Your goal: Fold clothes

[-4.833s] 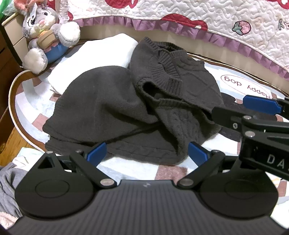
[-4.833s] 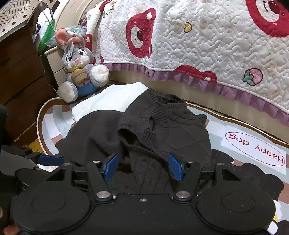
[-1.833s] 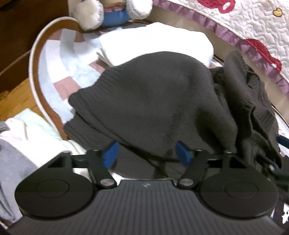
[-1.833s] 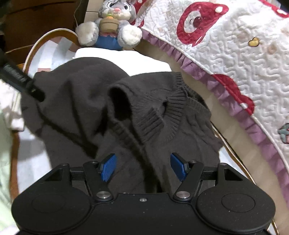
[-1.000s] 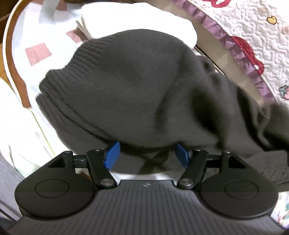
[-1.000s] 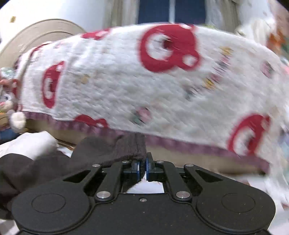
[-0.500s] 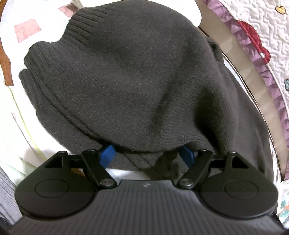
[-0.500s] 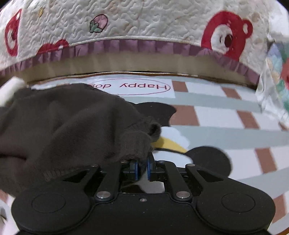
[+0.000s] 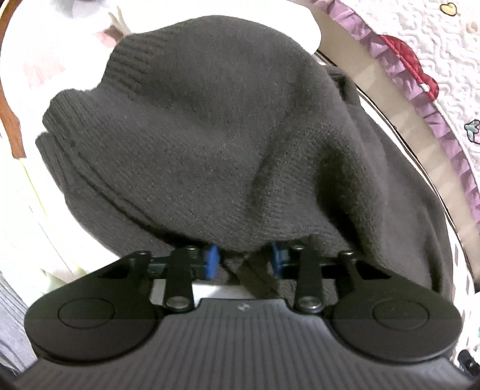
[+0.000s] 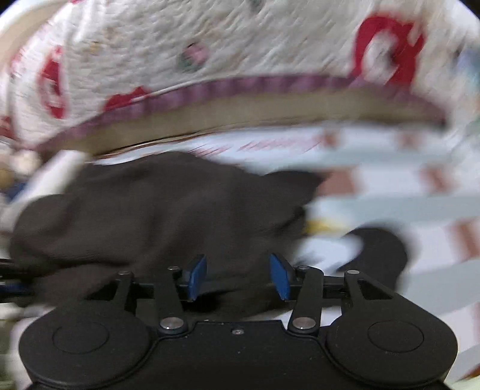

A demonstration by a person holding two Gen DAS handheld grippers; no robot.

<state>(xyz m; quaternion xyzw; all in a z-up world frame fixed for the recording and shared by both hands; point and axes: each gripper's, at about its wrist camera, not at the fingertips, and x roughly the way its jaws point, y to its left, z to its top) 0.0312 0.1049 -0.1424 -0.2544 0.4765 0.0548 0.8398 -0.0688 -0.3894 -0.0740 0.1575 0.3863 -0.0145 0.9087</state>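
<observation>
A dark grey knit sweater [image 9: 210, 135] lies bunched on the floor mat and fills the left wrist view. Its lower edge drapes over my left gripper [image 9: 243, 258], whose blue fingers stand half closed with a fold of the knit between them, a gap still showing. In the blurred right wrist view the same sweater [image 10: 150, 216] lies flat ahead and to the left. My right gripper [image 10: 237, 277] is open just above the sweater's near edge and holds nothing.
A patterned play mat [image 10: 390, 210] with pale stripes and black shapes extends to the right. A quilted bedspread [image 10: 240, 45] with a purple frill hangs along the back. A white folded garment [image 9: 300, 18] lies behind the sweater and pale clothes [image 9: 30, 210] lie at the left.
My right gripper has opened and let go of the sweater edge it held, and it is swinging. My left gripper's fingers have closed in by about half around the sweater's hem.
</observation>
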